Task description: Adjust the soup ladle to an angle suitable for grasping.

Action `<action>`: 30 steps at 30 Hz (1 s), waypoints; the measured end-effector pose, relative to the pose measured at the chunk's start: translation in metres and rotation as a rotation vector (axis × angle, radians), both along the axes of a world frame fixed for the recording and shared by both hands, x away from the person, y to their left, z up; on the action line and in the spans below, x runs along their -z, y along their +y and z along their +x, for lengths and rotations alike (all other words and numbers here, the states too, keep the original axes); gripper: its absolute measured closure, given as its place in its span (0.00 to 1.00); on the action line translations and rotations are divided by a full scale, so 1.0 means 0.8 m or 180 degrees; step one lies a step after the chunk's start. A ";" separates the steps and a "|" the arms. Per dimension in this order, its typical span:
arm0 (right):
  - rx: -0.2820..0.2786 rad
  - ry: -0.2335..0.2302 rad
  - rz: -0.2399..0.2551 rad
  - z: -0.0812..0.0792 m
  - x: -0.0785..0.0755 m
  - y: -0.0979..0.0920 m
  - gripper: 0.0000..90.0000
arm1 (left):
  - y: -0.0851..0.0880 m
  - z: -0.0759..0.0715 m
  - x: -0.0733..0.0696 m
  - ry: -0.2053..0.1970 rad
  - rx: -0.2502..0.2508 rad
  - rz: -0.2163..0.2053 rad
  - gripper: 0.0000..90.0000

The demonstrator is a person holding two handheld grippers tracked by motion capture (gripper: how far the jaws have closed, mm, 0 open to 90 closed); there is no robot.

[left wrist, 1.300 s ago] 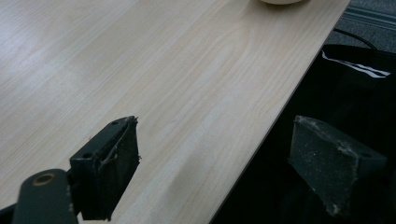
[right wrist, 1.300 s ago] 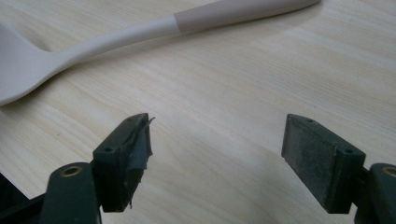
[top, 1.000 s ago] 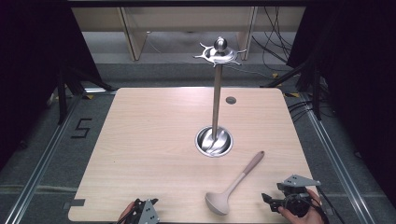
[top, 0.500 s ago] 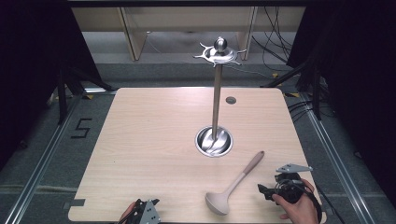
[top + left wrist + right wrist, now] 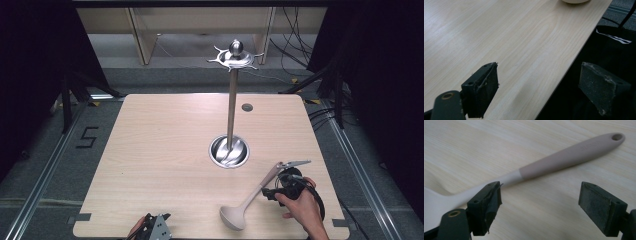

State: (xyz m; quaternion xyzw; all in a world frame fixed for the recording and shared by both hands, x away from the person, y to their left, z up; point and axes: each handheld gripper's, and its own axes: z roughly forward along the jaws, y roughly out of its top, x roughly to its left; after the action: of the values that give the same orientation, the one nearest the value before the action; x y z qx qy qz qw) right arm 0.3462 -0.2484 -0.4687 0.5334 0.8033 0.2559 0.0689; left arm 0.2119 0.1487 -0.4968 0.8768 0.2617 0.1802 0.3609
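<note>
— Starting at the left: where is your left gripper (image 5: 152,226)?

— You hold it at the near edge of the table (image 5: 150,150), left of the middle. In the left gripper view its two jaws stand wide apart and nothing is between them. One jaw is over the wood, the other is past the table edge, over the dark floor side.

— And what do you have in the middle of the table?

— You see the metal stand (image 5: 230,100) there. Its round base sits on the wood, the thin pole goes straight up, and the top has a ring of small hooks. Behind it, on the far part of the table, is a small round hole (image 5: 247,107).

— Where is the ladle (image 5: 250,197) now?

— It lies flat on the table, near and right of the stand base. Its bowl points to the near edge, its handle runs to the far right.

— And your right gripper (image 5: 272,192)?

— You hold it just beside the ladle handle, on its right side. Its jaws have just been opening and now they are spread wide. In the right gripper view the ladle (image 5: 564,160) lies just beyond the jaws, not yet between them, and the pads (image 5: 599,207) press on nothing.
</note>
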 end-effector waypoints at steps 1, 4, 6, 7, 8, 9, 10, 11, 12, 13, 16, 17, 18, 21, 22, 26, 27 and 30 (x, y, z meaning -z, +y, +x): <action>0.0000 0.0000 0.0000 0.000 0.000 0.000 0.22 | 0.000 0.000 0.000 -0.0031 -0.0011 0.0015 0.17; -0.0023 0.0001 -0.0012 0.008 0.001 0.005 0.22 | -0.001 0.000 0.001 -0.0032 -0.0005 -0.0021 0.17; -0.0001 0.0044 -0.0009 0.015 0.003 0.008 0.23 | 0.001 0.001 -0.001 -0.0049 0.0005 0.0070 0.17; -0.0008 0.0090 -0.0086 0.019 0.005 0.009 0.23 | -0.001 0.000 0.001 -0.0030 -0.0006 -0.0032 0.17; 0.0076 0.0098 -0.0074 0.021 0.006 0.012 0.24 | -0.001 0.000 0.002 -0.0024 -0.0007 -0.0038 0.17; 0.0076 0.0098 -0.0074 0.021 0.006 0.012 0.24 | -0.001 0.000 0.002 -0.0024 -0.0007 -0.0038 0.17; 0.0082 0.0171 -0.0037 0.020 0.005 0.014 0.24 | -0.001 0.000 0.001 -0.0038 -0.0004 -0.0028 0.17; 0.0088 0.0163 -0.0047 0.021 0.006 0.016 0.25 | -0.001 0.000 0.001 -0.0039 0.0001 -0.0029 0.17; 0.0114 0.0238 -0.0030 0.022 0.006 0.018 0.25 | -0.001 0.000 0.001 -0.0033 0.0003 -0.0037 0.17; 0.0166 0.0255 -0.0042 0.022 0.006 0.019 0.25 | -0.001 0.000 0.001 -0.0035 0.0009 -0.0035 0.17; 0.0180 0.0289 -0.0027 0.025 0.006 0.020 0.28 | -0.001 -0.001 0.000 -0.0073 0.0007 -0.0016 0.17; 0.0186 0.0283 -0.0026 0.026 0.007 0.021 0.29 | -0.001 -0.001 0.000 -0.0081 0.0009 -0.0023 0.17; 0.0166 0.0272 -0.0043 0.027 0.008 0.021 0.29 | -0.001 -0.001 -0.001 -0.0050 0.0013 0.0013 0.17; 0.0188 0.0329 -0.0010 0.030 0.008 0.028 0.28 | -0.002 -0.001 0.001 -0.0032 0.0031 -0.0039 0.17; 0.0247 0.0441 0.0020 0.029 0.008 0.032 0.26 | -0.002 -0.001 0.002 -0.0051 0.0034 -0.0004 0.17; 0.0375 0.0502 -0.0140 0.031 0.005 0.039 0.29 | -0.003 -0.001 0.001 -0.0063 0.0026 -0.0009 0.17; 0.0190 0.0377 -0.0156 0.032 0.007 0.037 0.29 | -0.003 -0.002 0.001 -0.0065 0.0029 -0.0018 0.17; 0.0281 0.0436 -0.0164 0.032 0.006 0.040 0.30 | -0.001 0.000 -0.001 -0.0059 0.0053 0.0112 0.17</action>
State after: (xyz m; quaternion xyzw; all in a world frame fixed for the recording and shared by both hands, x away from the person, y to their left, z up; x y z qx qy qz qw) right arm 0.3721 -0.2166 -0.4735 0.5826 0.7881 0.1947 0.0387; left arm 0.2115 0.1480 -0.4958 0.8835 0.2479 0.1898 0.3493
